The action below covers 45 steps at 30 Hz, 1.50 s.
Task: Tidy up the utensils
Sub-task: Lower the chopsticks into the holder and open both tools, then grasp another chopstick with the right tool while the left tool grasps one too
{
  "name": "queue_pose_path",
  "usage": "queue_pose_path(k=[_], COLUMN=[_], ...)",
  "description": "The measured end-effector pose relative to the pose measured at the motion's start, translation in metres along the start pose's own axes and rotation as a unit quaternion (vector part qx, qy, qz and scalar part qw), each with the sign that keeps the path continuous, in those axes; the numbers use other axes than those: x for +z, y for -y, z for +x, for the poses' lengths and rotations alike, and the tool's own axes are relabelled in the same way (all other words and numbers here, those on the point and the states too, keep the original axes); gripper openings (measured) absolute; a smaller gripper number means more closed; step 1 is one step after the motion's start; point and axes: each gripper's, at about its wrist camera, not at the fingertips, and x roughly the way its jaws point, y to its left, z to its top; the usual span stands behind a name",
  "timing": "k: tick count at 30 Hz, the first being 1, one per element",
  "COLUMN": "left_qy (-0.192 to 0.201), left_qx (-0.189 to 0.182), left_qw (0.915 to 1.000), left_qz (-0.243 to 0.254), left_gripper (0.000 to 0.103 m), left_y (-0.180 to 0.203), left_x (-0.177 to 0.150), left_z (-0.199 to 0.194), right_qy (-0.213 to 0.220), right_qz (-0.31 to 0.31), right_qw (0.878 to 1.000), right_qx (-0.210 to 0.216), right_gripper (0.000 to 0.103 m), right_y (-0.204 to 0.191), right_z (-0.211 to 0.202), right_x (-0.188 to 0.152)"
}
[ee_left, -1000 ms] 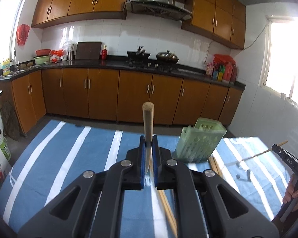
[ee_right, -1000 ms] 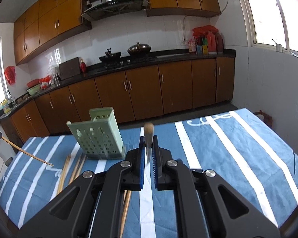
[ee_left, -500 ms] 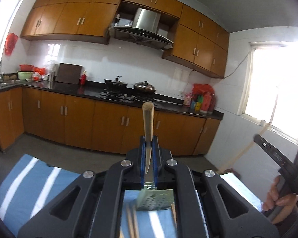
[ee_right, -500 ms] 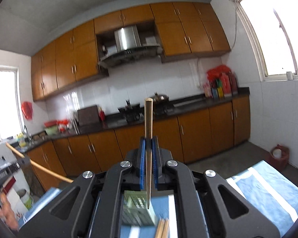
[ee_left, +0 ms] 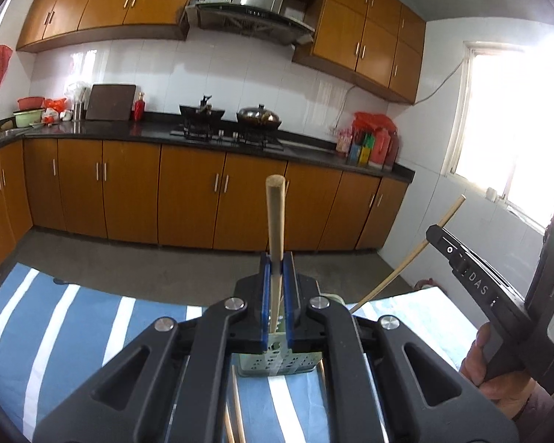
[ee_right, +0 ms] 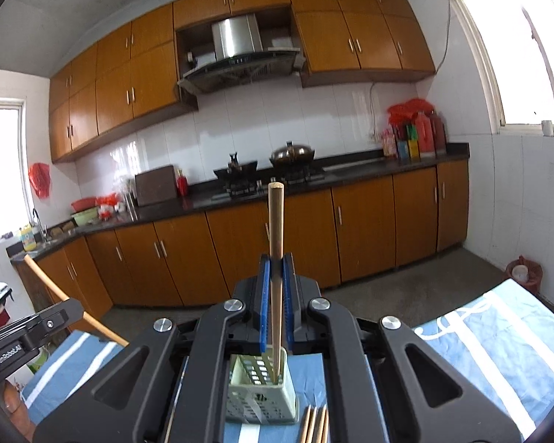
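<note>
A: A kitchen fills both wrist views: orange-brown cabinets run along the back wall, a black countertop crosses the middle of the frame, and a steel range hood hangs at upper centre.

B: And the table?

A: A blue cloth with white stripes covers it, across the bottom of each frame. In the right wrist view a pale green perforated utensil holder stands upright on the cloth at lower centre, just under the tool.

B: What are the tools doing?

A: The left gripper is clamped narrow on a wooden chopstick, which stands up out of the blue pads at the centre of the left wrist view. Its lower tip shows between the fingers just above the holder's rim (the holder is mostly hidden behind the tool there, so I cannot tell if the tip is inside).

B: The other one?

A: The right gripper likewise pinches a second chopstick, upright in the frame; its lower end reaches into the holder's open top at lower centre.

B: Any utensils loose?

A: Several chopsticks lie flat on the cloth just right of the holder at the bottom edge of the right wrist view. In the left wrist view, a person's hand grips the other tool's handle at lower right, its chopstick slanting towards upper right.
</note>
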Motion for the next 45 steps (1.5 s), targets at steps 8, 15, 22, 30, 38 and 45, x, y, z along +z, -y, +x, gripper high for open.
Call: queue_pose_path(k=[8, 15, 22, 30, 38, 45], left_qy=[-0.022, 0.004, -0.008, -0.128, -0.187, -0.203], left_qx=[0.006, 0.019, 0.056, 0.101, 0.099, 0.088], left_qw=[0.9997, 0.9996, 0.9978, 0.9852, 0.9739, 0.9721], left_qz=[-0.006, -0.019, -0.033, -0.053, -0.081, -0.079], left_gripper=[0.012, 0.025, 0.032, 0.032, 0.032, 0.032], left_y=[-0.004, -0.015, -0.048, -0.087, -0.101, -0.097], left_x=[-0.012, -0.004, -0.034, -0.127, -0.176, -0.186], left_z=[0.018, -0.009, -0.054, -0.038, -0.026, -0.020], right_qy=[-0.032, -0.016, -0.066, -0.271, -0.339, -0.342], right_qz=[-0.003, 0.002, 0.023, 0.057, 0.024, -0.002], right_qw=[0.999, 1.000, 0.997, 0.961, 0.940, 0.938], right_qx=[0.005, 0.000, -0.031, -0.019, -0.004, -0.054], right_gripper=[0.022, 0.035, 0.035, 0.016, 0.014, 0.007], right_y=[0.003, 0.011, 0.046, 0.060, 0.028, 0.036], right_z=[0.004, -0.027, -0.064, -0.030, -0.009, -0.006], right_x=[-0.011, -0.004, -0.040, -0.159, -0.211, -0.219])
